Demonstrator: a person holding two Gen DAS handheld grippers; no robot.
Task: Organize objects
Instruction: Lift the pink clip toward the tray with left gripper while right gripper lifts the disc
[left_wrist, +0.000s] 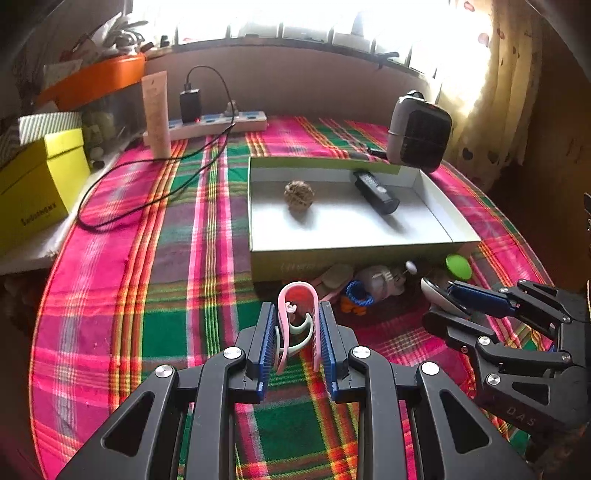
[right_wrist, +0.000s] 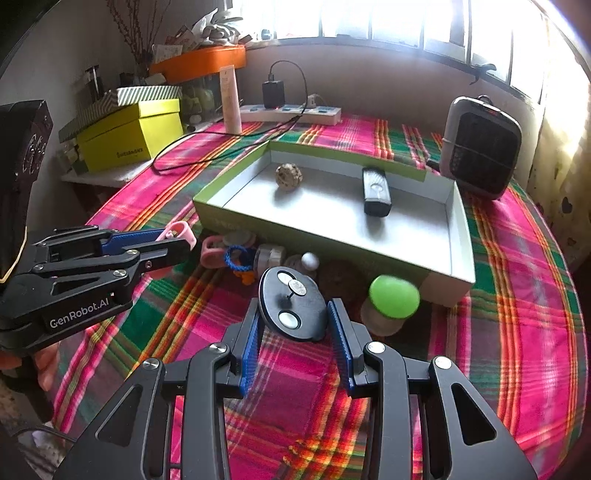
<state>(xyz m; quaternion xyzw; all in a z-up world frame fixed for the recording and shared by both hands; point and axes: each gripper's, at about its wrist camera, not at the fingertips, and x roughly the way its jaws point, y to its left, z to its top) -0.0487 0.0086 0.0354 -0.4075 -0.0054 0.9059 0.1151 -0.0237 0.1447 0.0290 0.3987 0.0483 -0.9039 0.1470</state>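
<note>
My left gripper (left_wrist: 297, 314) is shut on a pink loop-shaped clip (left_wrist: 283, 317) and holds it just above the plaid cloth, short of the box. The right wrist view shows that gripper (right_wrist: 177, 240) at the left with the clip (right_wrist: 181, 232) at its tips. My right gripper (right_wrist: 293, 310) is shut on a black oval gadget (right_wrist: 291, 301) with silver round buttons; in the left wrist view it (left_wrist: 441, 299) comes in from the right. Ahead lies a shallow green box (left_wrist: 351, 254) with a white floor, holding a woven ball (left_wrist: 298, 195) and a black device (left_wrist: 375, 192).
Small items lie against the box's near wall: a blue crocheted ring (right_wrist: 236, 256), a pink piece (right_wrist: 210, 254), a white knob (right_wrist: 310, 261) and a green-capped jar (right_wrist: 393, 295). A heater (right_wrist: 480, 147), power strip (right_wrist: 291, 110), loose cable, tube (right_wrist: 231, 99) and yellow box (right_wrist: 129, 136) stand behind.
</note>
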